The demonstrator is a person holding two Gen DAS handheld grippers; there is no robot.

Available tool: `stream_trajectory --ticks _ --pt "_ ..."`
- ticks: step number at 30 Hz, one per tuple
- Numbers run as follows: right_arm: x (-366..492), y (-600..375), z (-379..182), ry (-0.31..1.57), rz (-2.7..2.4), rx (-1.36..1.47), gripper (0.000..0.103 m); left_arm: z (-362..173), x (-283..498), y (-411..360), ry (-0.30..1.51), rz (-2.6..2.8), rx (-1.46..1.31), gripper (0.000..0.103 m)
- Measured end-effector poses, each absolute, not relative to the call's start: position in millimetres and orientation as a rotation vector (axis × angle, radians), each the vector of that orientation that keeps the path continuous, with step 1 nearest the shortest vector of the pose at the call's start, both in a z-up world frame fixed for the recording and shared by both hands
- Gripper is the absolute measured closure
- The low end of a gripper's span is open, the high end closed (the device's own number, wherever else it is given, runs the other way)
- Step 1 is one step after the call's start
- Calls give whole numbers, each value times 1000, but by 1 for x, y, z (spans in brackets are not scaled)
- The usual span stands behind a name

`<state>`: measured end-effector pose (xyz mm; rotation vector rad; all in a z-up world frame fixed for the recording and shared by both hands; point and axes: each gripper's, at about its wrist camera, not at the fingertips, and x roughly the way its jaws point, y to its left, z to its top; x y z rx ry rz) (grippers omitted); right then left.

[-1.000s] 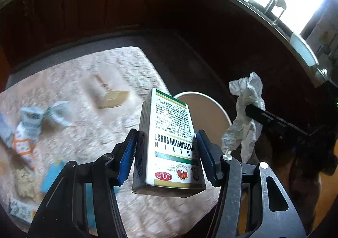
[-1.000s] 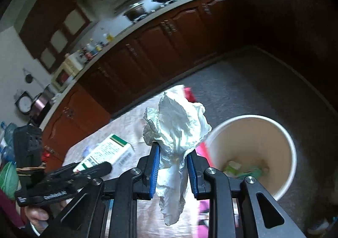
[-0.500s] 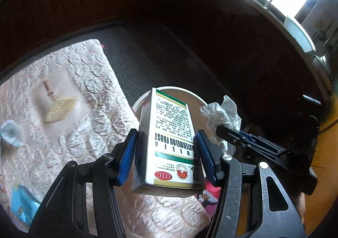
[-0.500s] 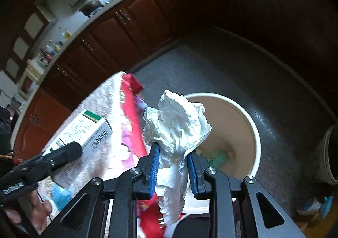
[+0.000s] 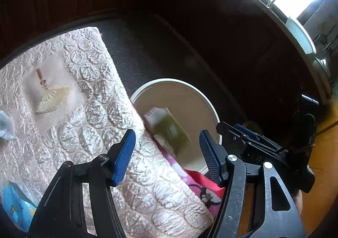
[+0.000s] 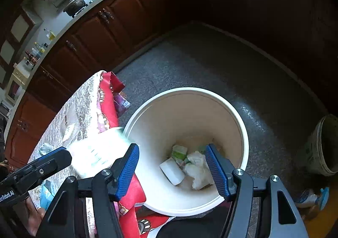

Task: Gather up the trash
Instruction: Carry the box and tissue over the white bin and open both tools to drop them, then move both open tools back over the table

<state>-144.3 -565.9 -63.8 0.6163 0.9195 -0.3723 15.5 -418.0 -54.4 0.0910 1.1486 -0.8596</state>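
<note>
Jaws of both grippers have just been opening and now stand released, nothing between them. Left gripper [image 5: 166, 154]: one rectangular carton [image 5: 166, 130], blurred, beyond its blue ribbed pads, over the bin's mouth. Right gripper [image 6: 172, 167]: one crumpled white tissue [image 6: 197, 169] on the floor of one round cream bin [image 6: 243, 130], among other scraps. Quilted, embossed table cover [image 5: 84, 111] beside the bin.

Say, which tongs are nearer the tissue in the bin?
Right: right tongs hang above the tissue; left tongs sit aside over the table edge. Both just opened, empty.
</note>
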Motion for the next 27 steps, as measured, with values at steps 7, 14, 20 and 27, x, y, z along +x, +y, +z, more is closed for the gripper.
stream_trajectory --ticks 7,14,20,27 --pt "-133 -551 -55 905 -346 596 40 -44 9 -401 1087 -818 132 41" --pt "-130 -530 -41 877 -318 551 40 -33 5 -374 1026 -771 137 41" --pt "-126 -509 -23 844 -291 491 40 -20 2 -357 962 -731 150 41" --pt "-117 -482 -6 810 -253 445 37 -6 1 -329 895 -674 140 41"
